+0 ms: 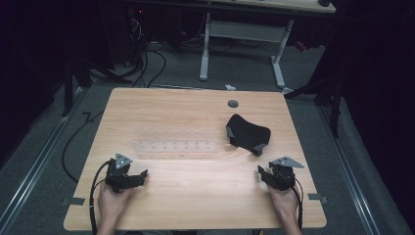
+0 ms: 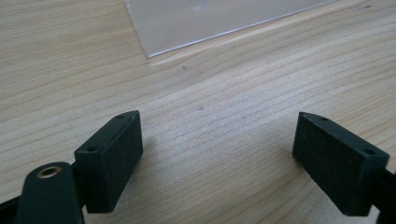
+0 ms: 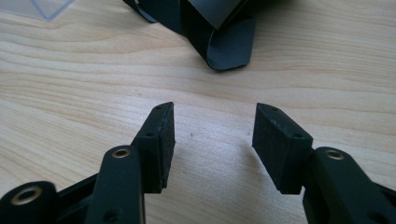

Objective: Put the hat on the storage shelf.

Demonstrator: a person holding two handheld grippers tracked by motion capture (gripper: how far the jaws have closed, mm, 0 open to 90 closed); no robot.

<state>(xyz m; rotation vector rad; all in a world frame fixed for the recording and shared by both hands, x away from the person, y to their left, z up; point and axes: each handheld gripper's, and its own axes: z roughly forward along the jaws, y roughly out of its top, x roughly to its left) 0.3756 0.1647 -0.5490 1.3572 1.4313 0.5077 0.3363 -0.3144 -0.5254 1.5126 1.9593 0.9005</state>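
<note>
High view: a wooden surface (image 1: 195, 196) carries a clear plastic sheet (image 1: 176, 142) near its middle and a folded black cloth (image 1: 247, 133) at about 2 o'clock from centre, with a small grey round cap (image 1: 233, 104) just beyond the cloth. The left gripper (image 1: 131, 177) rests at 8 o'clock, held in the left hand (image 1: 111, 203); the right gripper (image 1: 266, 175) rests at 4 o'clock, held in the right hand (image 1: 285, 201).

Left gripper view: the jaws stand wide apart over bare wood, holding nothing. A corner of the clear plastic sheet (image 2: 205, 21) lies at 12 o'clock.

Right gripper view: the jaws are apart and empty. The black cloth (image 3: 210, 28) lies ahead at 12 o'clock, well clear of the jaws; a corner of the sheet (image 3: 46, 7) shows at 10 o'clock.
</note>
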